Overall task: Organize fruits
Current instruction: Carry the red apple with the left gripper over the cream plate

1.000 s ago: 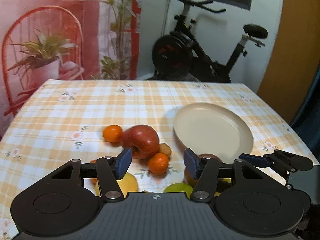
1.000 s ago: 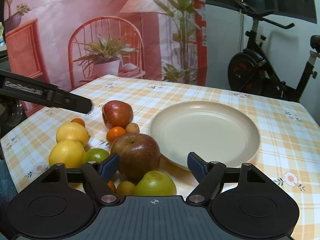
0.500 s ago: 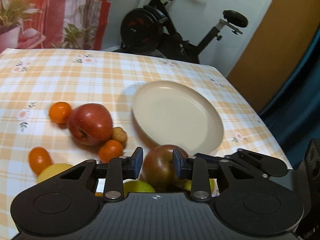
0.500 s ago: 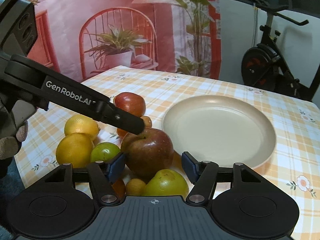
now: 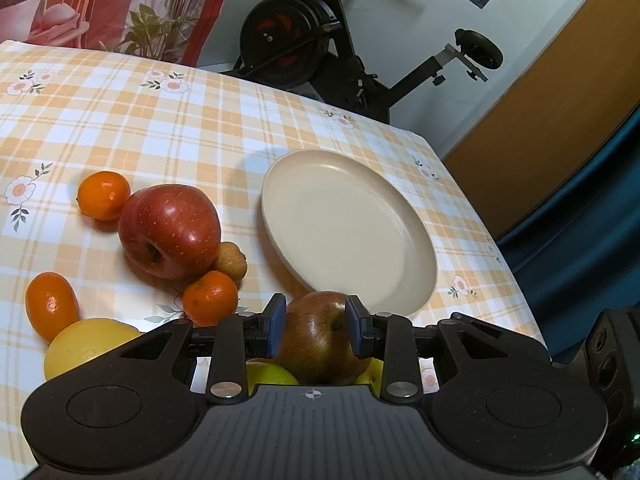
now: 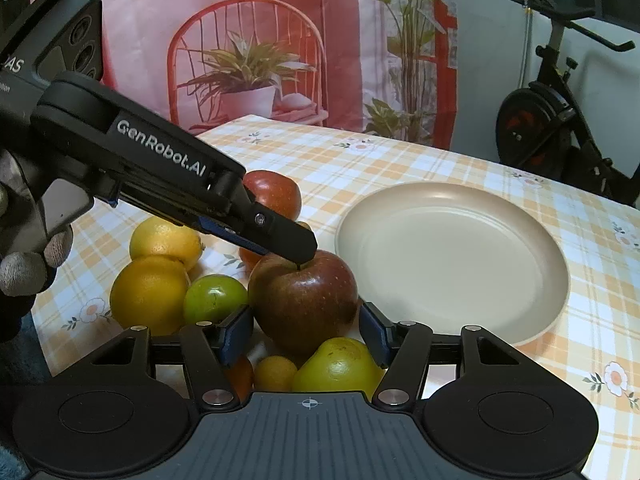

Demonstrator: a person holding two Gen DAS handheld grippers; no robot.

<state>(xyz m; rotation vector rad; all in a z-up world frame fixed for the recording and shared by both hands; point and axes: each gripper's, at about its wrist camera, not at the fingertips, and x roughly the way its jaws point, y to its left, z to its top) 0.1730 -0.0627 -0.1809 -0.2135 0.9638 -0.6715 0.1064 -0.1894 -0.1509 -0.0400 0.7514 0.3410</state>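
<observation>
I'm working in someone's home, a living or dining corner. The table [image 5: 168, 128] wears an orange-and-white checked cloth printed with small flowers. At about one o'clock beyond it stands an exercise bike [image 5: 320, 44] against a white wall. At eleven o'clock hangs a pink printed backdrop [image 6: 256, 60] showing a cane chair, a lamp and potted plants. A cream plate [image 6: 452, 264] and loose fruit suit a household.

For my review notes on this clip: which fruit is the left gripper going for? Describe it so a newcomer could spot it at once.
Start at the empty beige plate on the checked tablecloth; beside its near rim sits a dark red-brown apple, at the plate end of the fruit cluster. The left gripper is shut on its top. Unlike the brighter red apple farther back, it is duller, with a green-yellow pear-like fruit in front.
</observation>
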